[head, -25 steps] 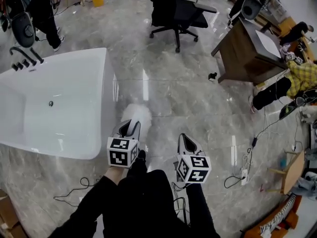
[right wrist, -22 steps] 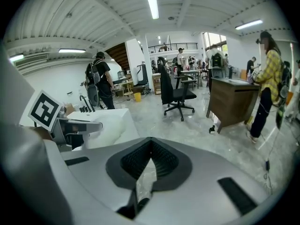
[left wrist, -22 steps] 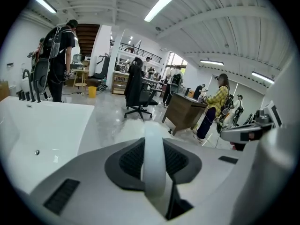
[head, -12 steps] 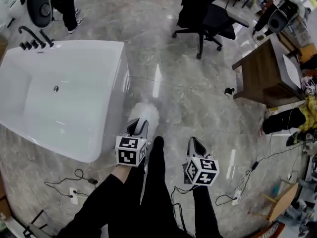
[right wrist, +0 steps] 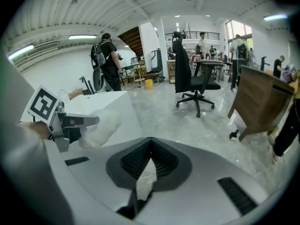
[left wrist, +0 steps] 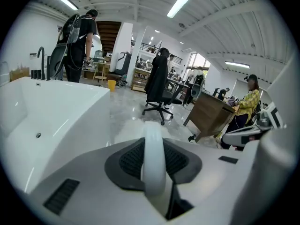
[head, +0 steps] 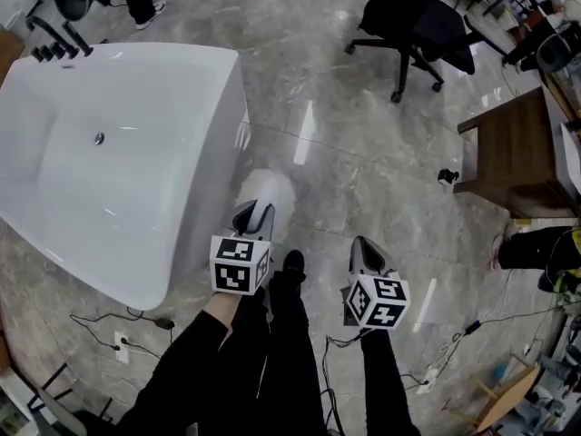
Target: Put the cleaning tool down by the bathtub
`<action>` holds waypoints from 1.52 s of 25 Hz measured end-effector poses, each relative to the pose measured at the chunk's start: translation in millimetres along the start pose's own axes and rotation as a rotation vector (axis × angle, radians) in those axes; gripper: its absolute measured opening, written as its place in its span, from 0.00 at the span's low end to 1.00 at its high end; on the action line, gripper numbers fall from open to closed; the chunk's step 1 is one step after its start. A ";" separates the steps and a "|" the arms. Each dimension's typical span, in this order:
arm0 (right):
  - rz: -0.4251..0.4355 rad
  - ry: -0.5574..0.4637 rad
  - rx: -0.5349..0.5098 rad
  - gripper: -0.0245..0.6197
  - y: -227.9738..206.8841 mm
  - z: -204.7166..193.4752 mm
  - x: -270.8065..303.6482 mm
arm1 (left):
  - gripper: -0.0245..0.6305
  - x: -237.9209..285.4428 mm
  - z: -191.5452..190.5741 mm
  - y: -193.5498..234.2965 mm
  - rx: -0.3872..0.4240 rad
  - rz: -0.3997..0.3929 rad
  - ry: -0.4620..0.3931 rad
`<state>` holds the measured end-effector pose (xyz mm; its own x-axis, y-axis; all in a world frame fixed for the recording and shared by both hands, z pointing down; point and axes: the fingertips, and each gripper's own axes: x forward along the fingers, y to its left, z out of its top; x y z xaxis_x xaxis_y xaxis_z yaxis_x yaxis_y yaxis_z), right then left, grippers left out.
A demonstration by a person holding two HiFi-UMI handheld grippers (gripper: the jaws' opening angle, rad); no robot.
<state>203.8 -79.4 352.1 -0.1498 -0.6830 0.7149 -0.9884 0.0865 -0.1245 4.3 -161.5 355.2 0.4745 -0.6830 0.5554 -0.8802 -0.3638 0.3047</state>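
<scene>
The cleaning tool is a white fluffy duster [head: 268, 192] on a white handle [left wrist: 153, 159]. My left gripper [head: 254, 216] is shut on that handle, and the fluffy head sticks out ahead of the jaws, above the marble floor just right of the white bathtub [head: 163, 51]. In the left gripper view the tub [left wrist: 56, 107] fills the left side. My right gripper [head: 366, 251] hangs further right over the floor, shut with nothing in it. The right gripper view shows its jaw tips meeting [right wrist: 150, 146], and the duster [right wrist: 101, 123] beside the tub [right wrist: 117, 102].
A black faucet [head: 54, 39] stands at the tub's far end. A black office chair [head: 418, 25] and a wooden desk [head: 517, 148] stand to the right. Cables [head: 136, 321] lie on the floor near the tub's near corner. A person with a backpack [left wrist: 77, 32] stands behind the tub.
The view has swung toward the bathtub, which now looks larger and nearer. Both grippers keep their places in the view, the left still holding the duster.
</scene>
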 end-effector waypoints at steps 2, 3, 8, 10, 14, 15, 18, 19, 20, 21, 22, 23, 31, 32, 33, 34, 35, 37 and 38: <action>0.006 -0.001 -0.010 0.04 -5.1 -6.9 23.2 | 0.19 21.2 -10.8 10.1 -0.002 0.003 -0.009; 0.010 -0.001 -0.016 0.04 -7.7 -10.7 35.2 | 0.19 32.3 -16.4 15.3 -0.002 0.005 -0.013; 0.041 0.003 -0.032 0.04 -21.0 -33.1 98.9 | 0.19 89.6 -44.7 40.9 0.001 0.022 -0.033; 0.054 -0.001 -0.042 0.04 -25.5 -40.7 126.1 | 0.19 111.5 -56.3 52.8 0.004 0.035 -0.043; 0.082 -0.020 -0.057 0.04 -30.9 -53.8 179.7 | 0.19 152.7 -85.3 79.0 0.000 0.054 -0.060; 0.088 -0.025 -0.061 0.04 -31.8 -56.4 191.7 | 0.19 162.1 -93.1 84.8 -0.005 0.055 -0.060; 0.105 -0.044 -0.078 0.04 -34.6 -62.8 226.0 | 0.19 189.9 -114.8 101.1 -0.015 0.060 -0.061; 0.111 -0.050 -0.082 0.04 -35.4 -65.6 236.7 | 0.19 199.0 -122.1 106.2 -0.015 0.062 -0.061; 0.118 -0.056 -0.085 0.04 -36.1 -69.1 246.6 | 0.19 207.7 -129.6 110.7 -0.013 0.064 -0.062; 0.126 -0.061 -0.087 0.04 -36.9 -73.3 255.7 | 0.19 216.1 -137.1 114.7 -0.010 0.066 -0.062; 0.134 -0.064 -0.091 0.04 -37.7 -77.9 264.5 | 0.19 224.2 -144.1 118.4 -0.008 0.067 -0.062; 0.140 -0.067 -0.097 0.04 -38.5 -82.7 273.4 | 0.19 232.4 -150.5 122.1 -0.005 0.069 -0.062; 0.158 -0.048 -0.087 0.04 -47.2 -134.4 338.2 | 0.19 282.7 -205.6 151.3 -0.023 0.088 -0.047; 0.157 -0.046 -0.089 0.04 -47.6 -138.4 343.5 | 0.19 285.6 -211.2 153.5 -0.020 0.085 -0.042; 0.155 -0.045 -0.092 0.04 -48.7 -141.9 348.0 | 0.19 288.1 -216.6 155.0 -0.017 0.082 -0.036; 0.152 -0.044 -0.095 0.04 -50.3 -144.8 352.2 | 0.19 290.8 -221.6 156.4 -0.014 0.081 -0.031; 0.150 -0.044 -0.096 0.04 -51.9 -147.2 356.8 | 0.19 294.0 -225.9 158.1 -0.011 0.081 -0.027; 0.147 -0.046 -0.098 0.04 -54.0 -151.1 367.2 | 0.19 301.9 -233.1 161.9 -0.007 0.084 -0.023; 0.148 -0.047 -0.098 0.04 -54.0 -153.1 372.6 | 0.19 306.0 -236.6 163.7 -0.006 0.084 -0.022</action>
<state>197.8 -227.5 730.5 -0.2950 -0.6903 0.6607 -0.9535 0.2572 -0.1570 6.9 -280.1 758.1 0.3987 -0.7249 0.5618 -0.9168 -0.3009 0.2624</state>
